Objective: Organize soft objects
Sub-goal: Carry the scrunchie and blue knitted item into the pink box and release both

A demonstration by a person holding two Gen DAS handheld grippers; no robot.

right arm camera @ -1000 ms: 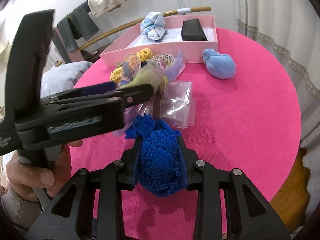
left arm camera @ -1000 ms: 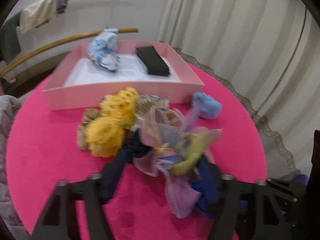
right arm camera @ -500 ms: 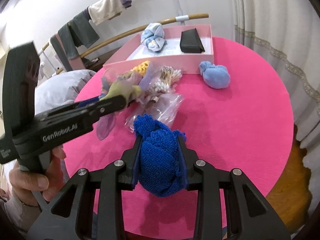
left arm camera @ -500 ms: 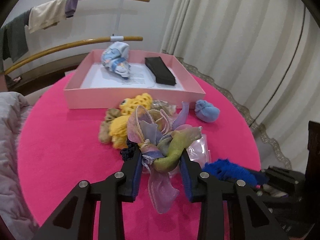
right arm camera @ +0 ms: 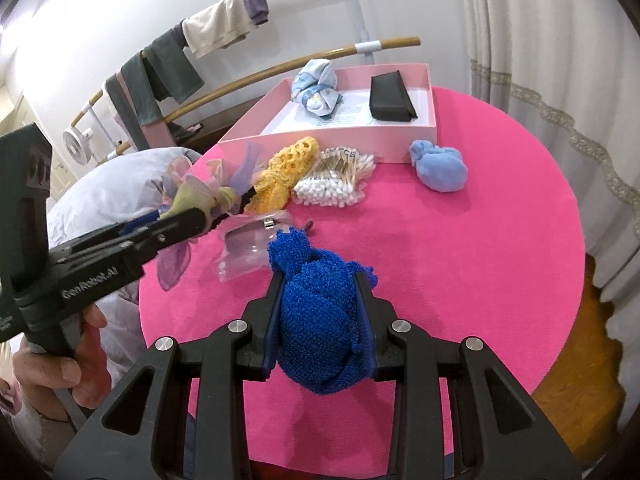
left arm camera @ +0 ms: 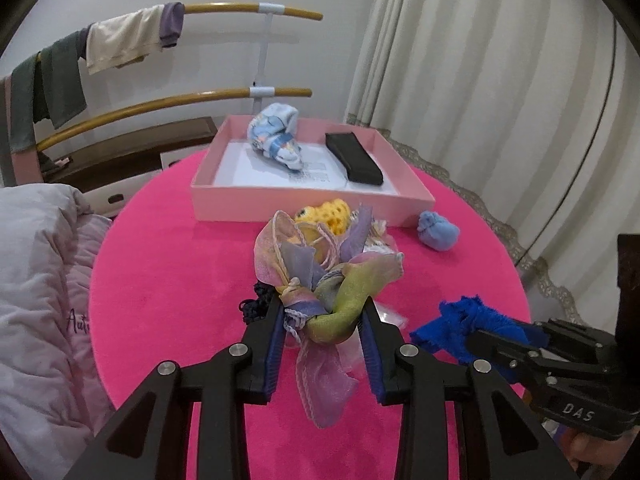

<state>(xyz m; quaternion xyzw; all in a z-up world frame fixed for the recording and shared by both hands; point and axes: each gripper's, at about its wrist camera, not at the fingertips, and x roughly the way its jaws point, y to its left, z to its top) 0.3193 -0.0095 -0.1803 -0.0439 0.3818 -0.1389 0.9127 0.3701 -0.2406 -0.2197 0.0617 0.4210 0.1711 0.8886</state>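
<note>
My left gripper [left arm camera: 323, 312] is shut on a pastel ribbon bundle [left arm camera: 320, 268] and holds it above the pink table; it also shows in the right wrist view [right arm camera: 200, 196]. My right gripper [right arm camera: 322, 284] is shut on a blue knitted bundle [right arm camera: 320, 320], seen in the left wrist view [left arm camera: 472, 328] at lower right. A pink box [left arm camera: 312, 200] at the back holds a patterned blue-white bundle [left arm camera: 276, 140] and a black folded item [left arm camera: 354, 158]. A light blue bundle [right arm camera: 440, 170] and a yellow crochet piece [right arm camera: 288, 172] lie on the table in front of the box.
A pack of cotton swabs [right arm camera: 336, 184] and a clear plastic bag [right arm camera: 250, 252] lie mid-table. A dark lace item [left arm camera: 256, 304] lies under the left gripper. A padded pale coat [left arm camera: 40, 300] sits left of the round table [right arm camera: 480, 260]. A rack with hung clothes [left arm camera: 120, 40] stands behind.
My left gripper closed on the ribbon bundle and lifted it off the pile, moving left. My right gripper rose a little with the blue knitted bundle still held.
</note>
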